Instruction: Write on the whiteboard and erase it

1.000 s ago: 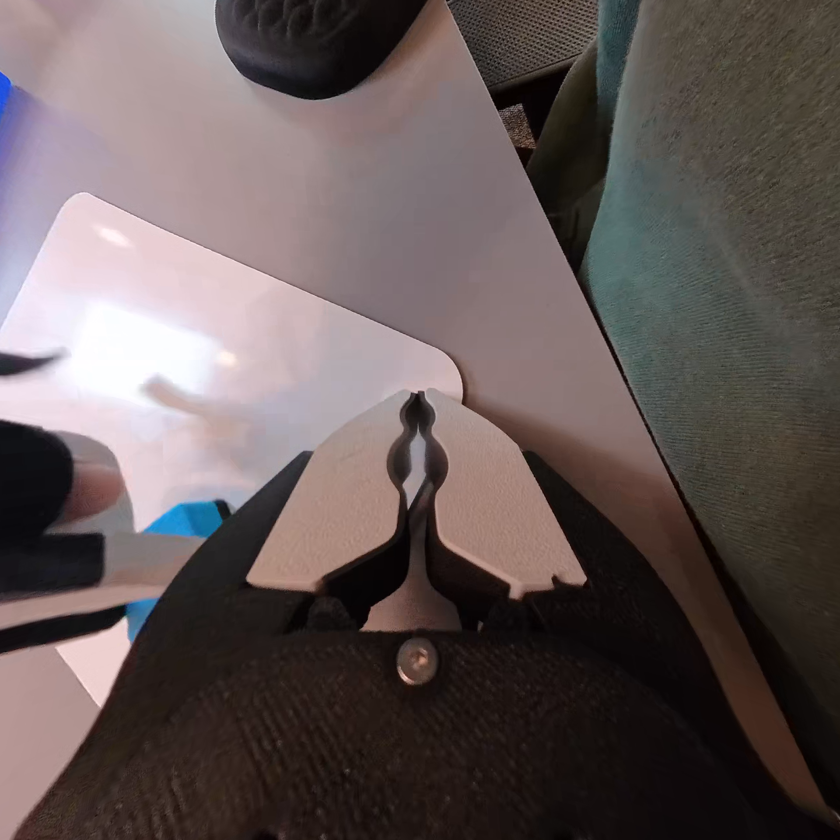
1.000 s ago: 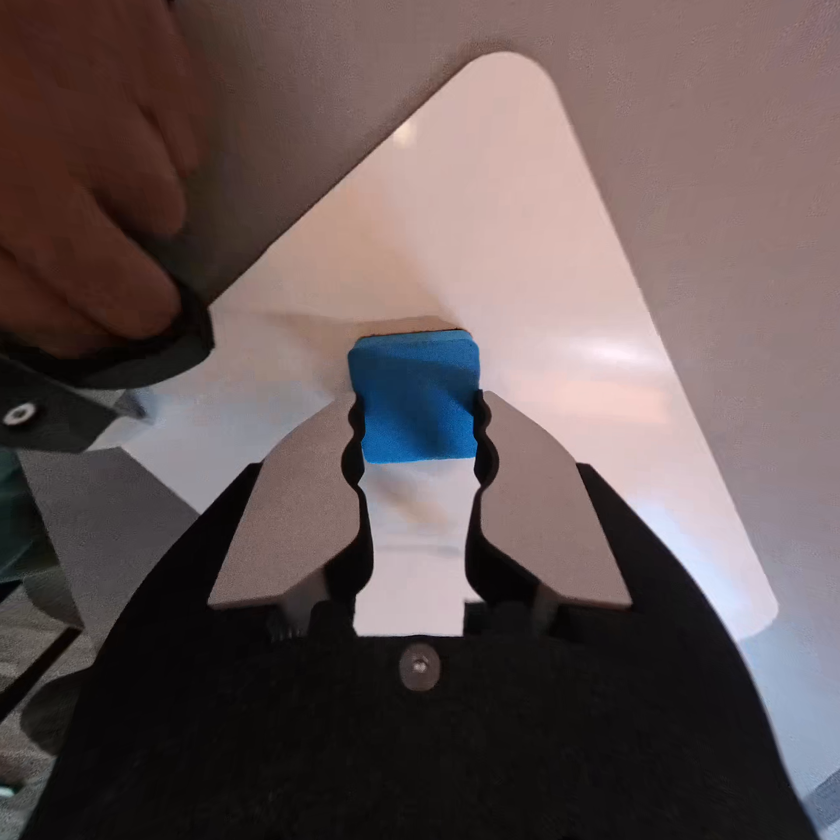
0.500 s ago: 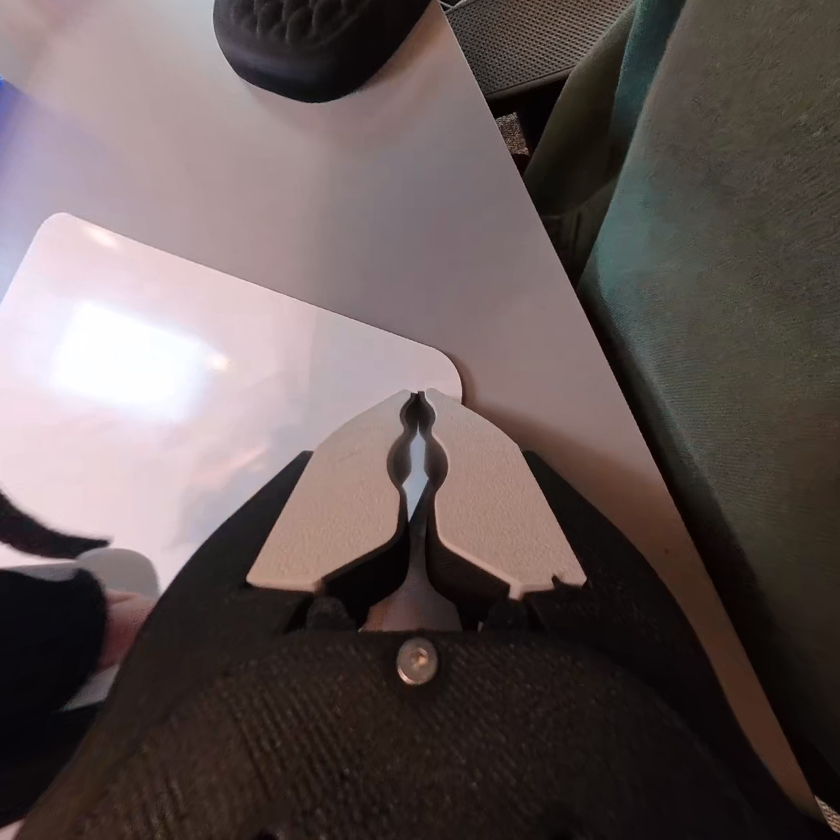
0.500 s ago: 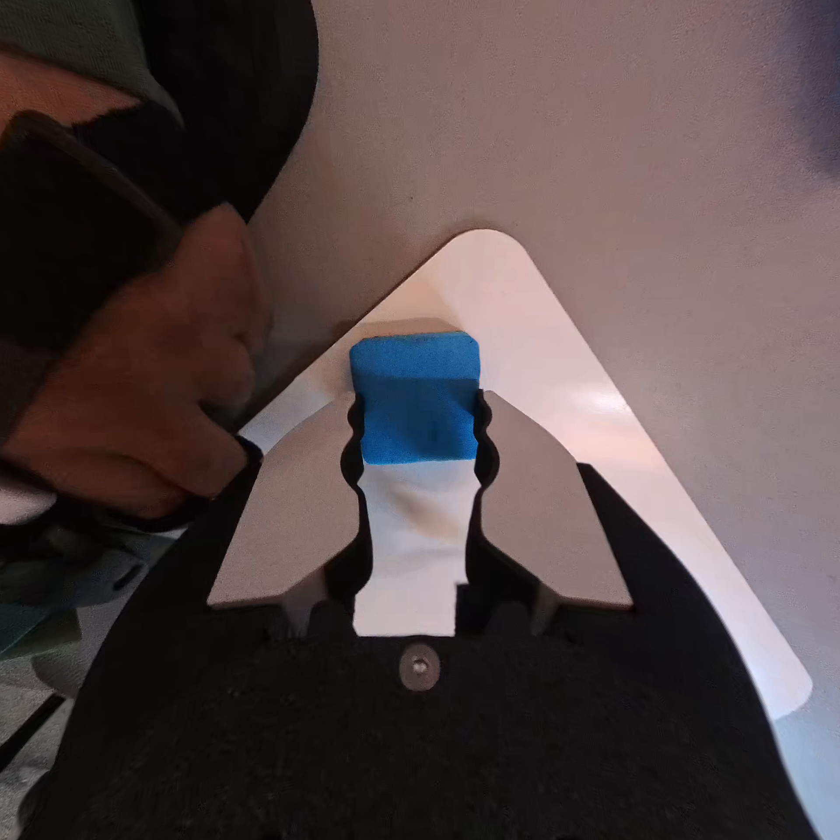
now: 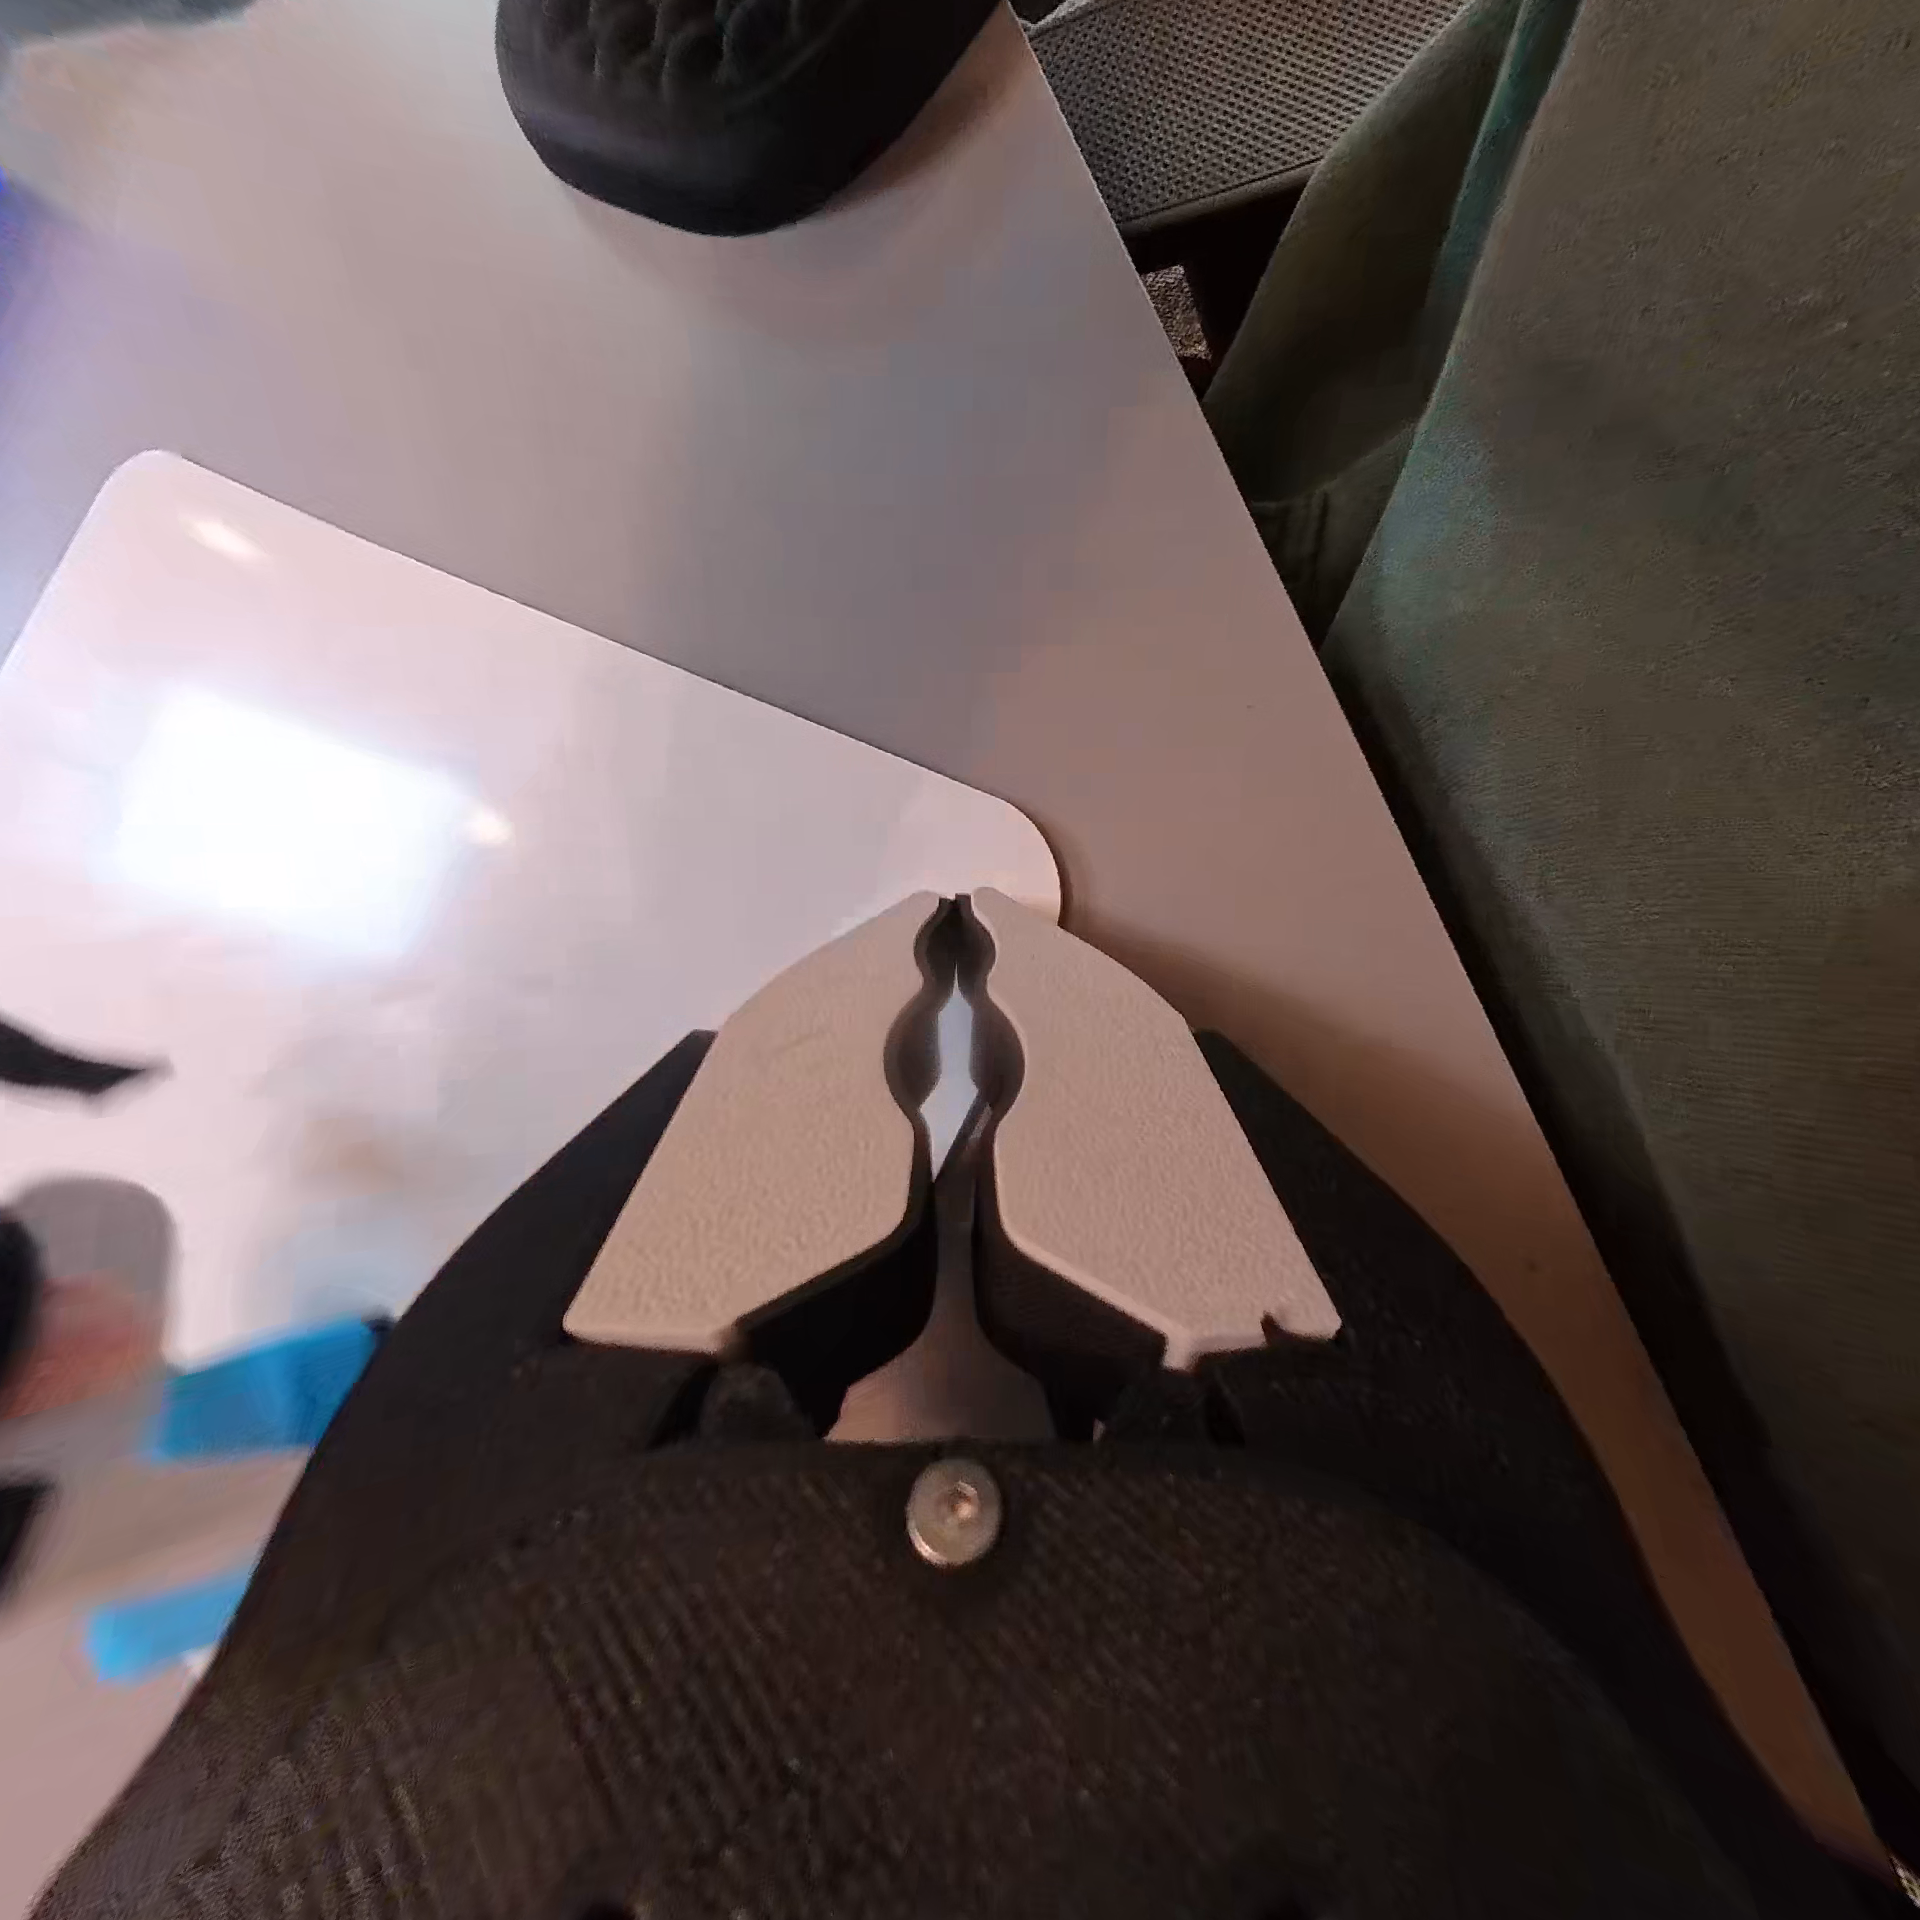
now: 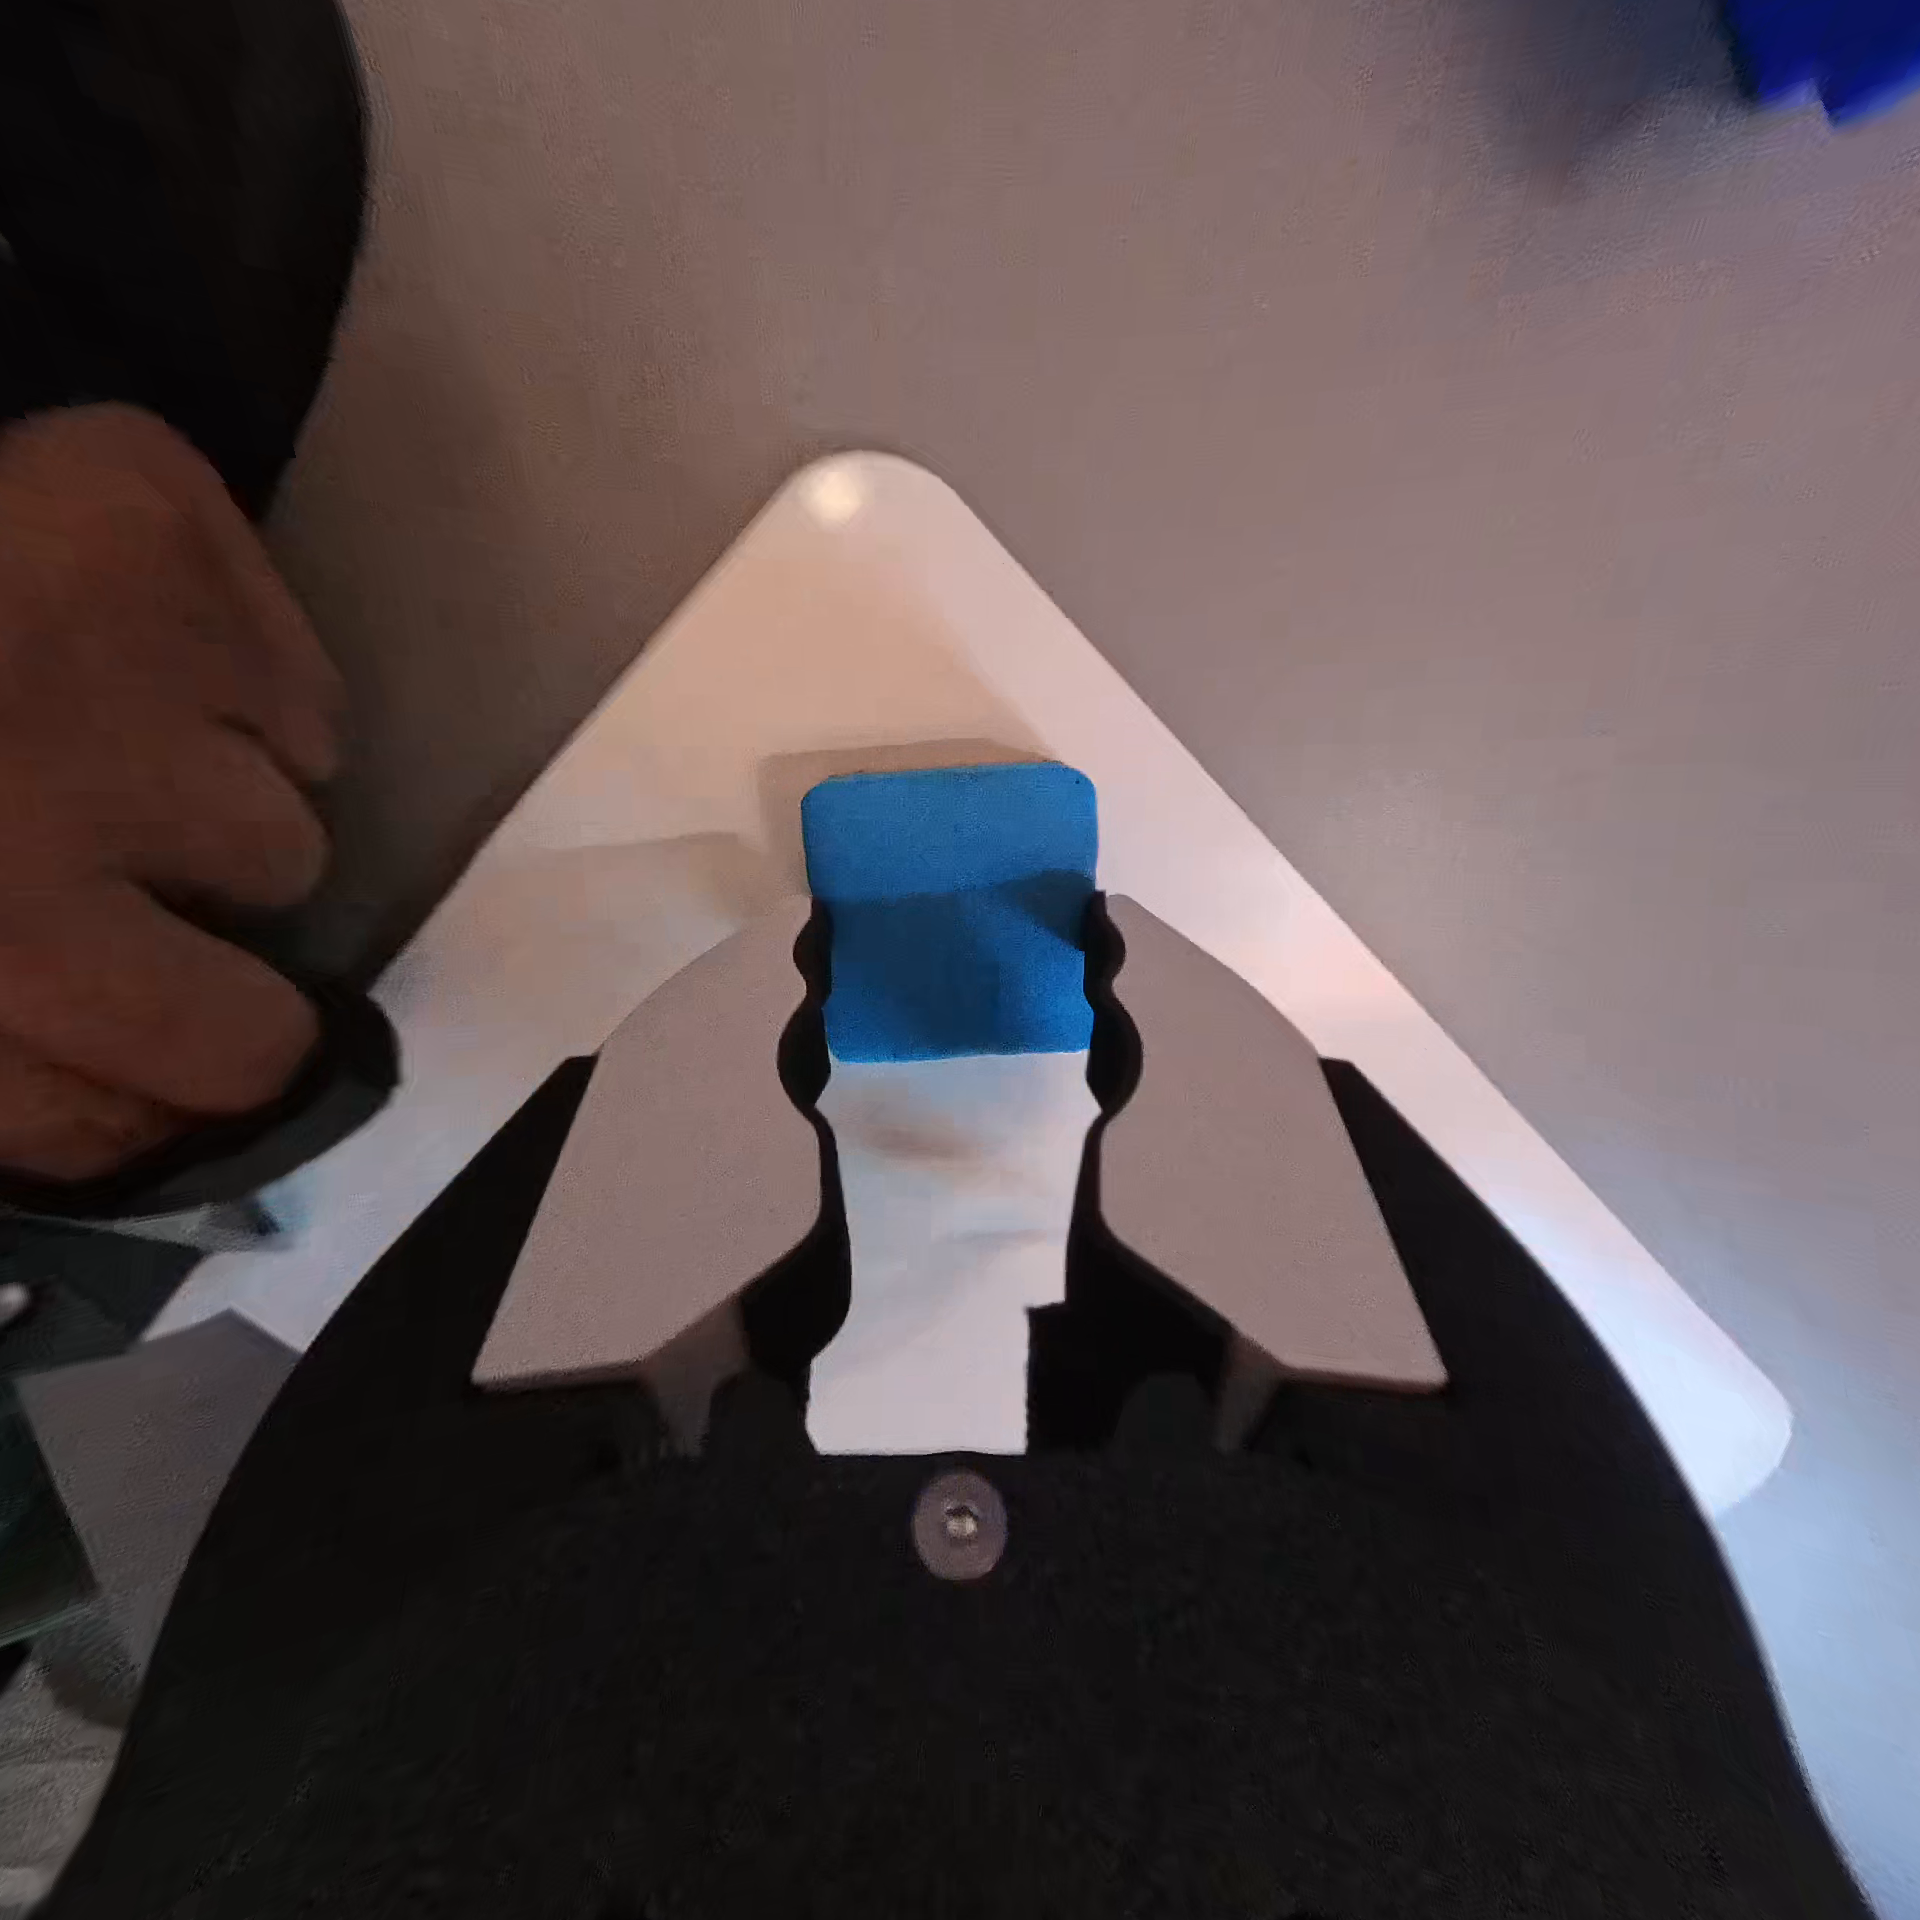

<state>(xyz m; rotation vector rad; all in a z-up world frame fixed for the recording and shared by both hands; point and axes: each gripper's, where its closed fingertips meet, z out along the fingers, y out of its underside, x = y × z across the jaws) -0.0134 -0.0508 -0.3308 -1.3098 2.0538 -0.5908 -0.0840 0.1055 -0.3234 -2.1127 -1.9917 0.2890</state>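
The erasing step is in hand: the right hand-held gripper [image 6: 951,935] is clamped on one blue square foam eraser [image 6: 951,894], which lies on the one glossy white whiteboard [image 6: 873,644] near its 12 o'clock corner. The left hand-held gripper [image 5: 956,914], jaws together and empty, presses the board's corner on the grey table [image 5: 623,416]. I see no writing; next, probably one more wipe toward 6 o'clock.

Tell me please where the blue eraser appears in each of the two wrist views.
Left wrist view: blue eraser is blurred at the lower left edge, over the whiteboard.
Right wrist view: blue eraser sits at centre, clamped between the right gripper fingers.
Shared landmark: the whiteboard, with its rounded corners.
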